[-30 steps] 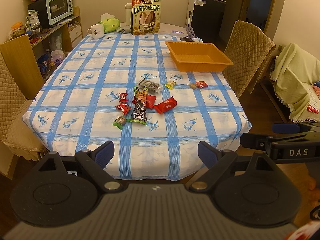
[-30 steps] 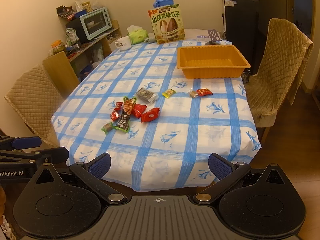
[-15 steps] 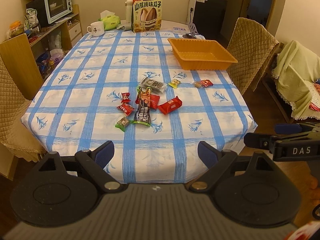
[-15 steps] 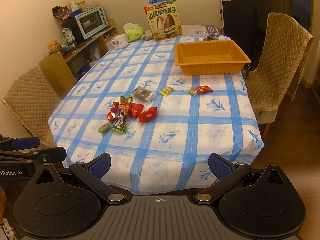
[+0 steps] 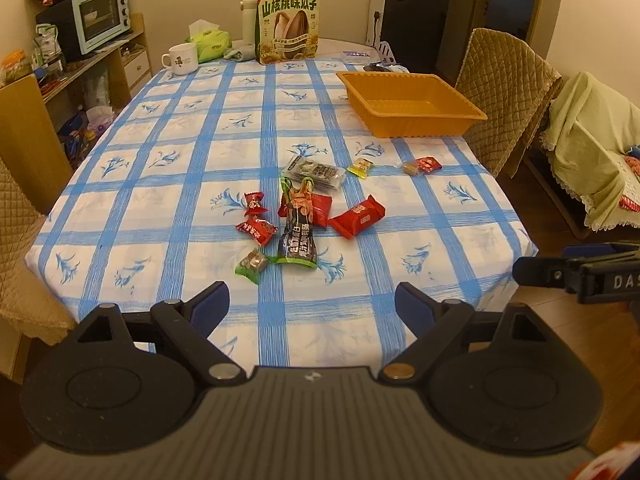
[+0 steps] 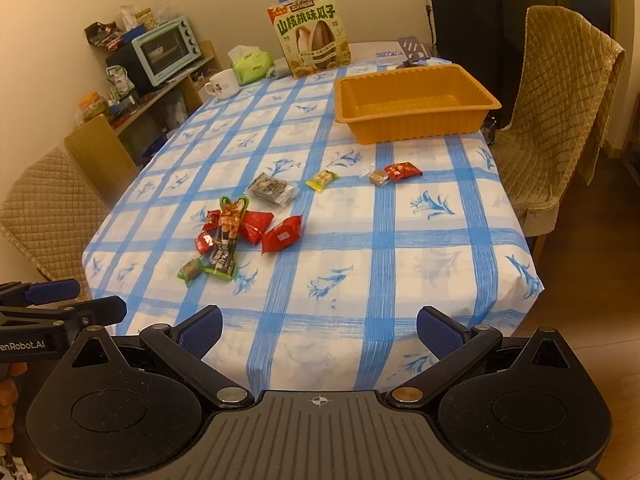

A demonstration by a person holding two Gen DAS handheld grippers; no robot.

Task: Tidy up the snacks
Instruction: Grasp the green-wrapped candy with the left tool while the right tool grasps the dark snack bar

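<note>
Left wrist view: the left gripper (image 5: 312,304) is hovering at the near edge of the table (image 5: 192,208), its jaws standing wide apart and holding nothing. Snacks are lying scattered on the blue-checked cloth ahead. A long dark pack (image 5: 298,228) is lying partly over a red pack (image 5: 320,210); another red pack (image 5: 362,216) is sitting just right of them. Two red candies (image 5: 255,216) are lying to the left, and a green candy (image 5: 252,265) is sitting nearest the gripper. A clear pack (image 5: 316,171) is lying beyond the dark one, with a yellow candy (image 5: 361,167) beside it. Farther right, a brown candy (image 5: 410,168) is touching a small red one (image 5: 428,164). The orange tray (image 5: 416,130) is standing empty at the far right of the table. A seed box (image 5: 288,24) and a mug (image 5: 182,59) are standing at the far end. The right gripper (image 5: 576,276) is showing at the right edge.

Right wrist view: the right gripper (image 6: 318,332) is also hanging at the near table edge, its jaws spread and empty. The snack cluster around the dark pack (image 6: 226,240) is lying ahead to the left, well apart from the tray (image 6: 416,128), which is sitting at the far right. The yellow candy (image 6: 321,179) and the brown candy (image 6: 378,177) are lying between cluster and tray. The left gripper (image 6: 60,312) is poking in at the left edge.
</note>
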